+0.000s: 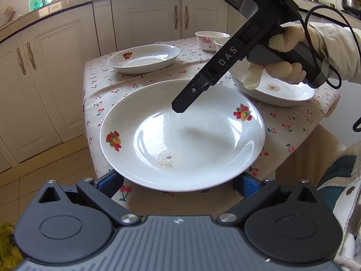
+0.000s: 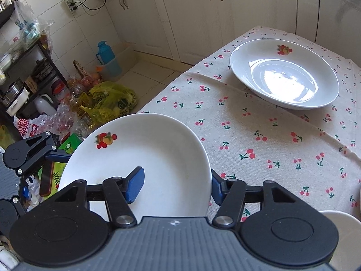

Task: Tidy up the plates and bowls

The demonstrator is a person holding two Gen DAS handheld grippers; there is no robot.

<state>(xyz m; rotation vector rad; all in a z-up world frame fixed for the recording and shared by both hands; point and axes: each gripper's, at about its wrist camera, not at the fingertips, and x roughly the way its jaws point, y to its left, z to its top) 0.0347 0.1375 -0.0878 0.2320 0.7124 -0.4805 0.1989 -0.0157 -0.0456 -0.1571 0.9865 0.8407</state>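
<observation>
The table [image 2: 282, 135] has a cherry cloth; the big white plate [image 1: 180, 135] sits at its near edge; another plate [image 2: 284, 74] lies further back, well apart; the right gripper [image 2: 177, 187] pinches the big plate's rim, one finger inside, one outside; the left gripper [image 1: 178, 184] stands wide around the plate's near edge.
</observation>
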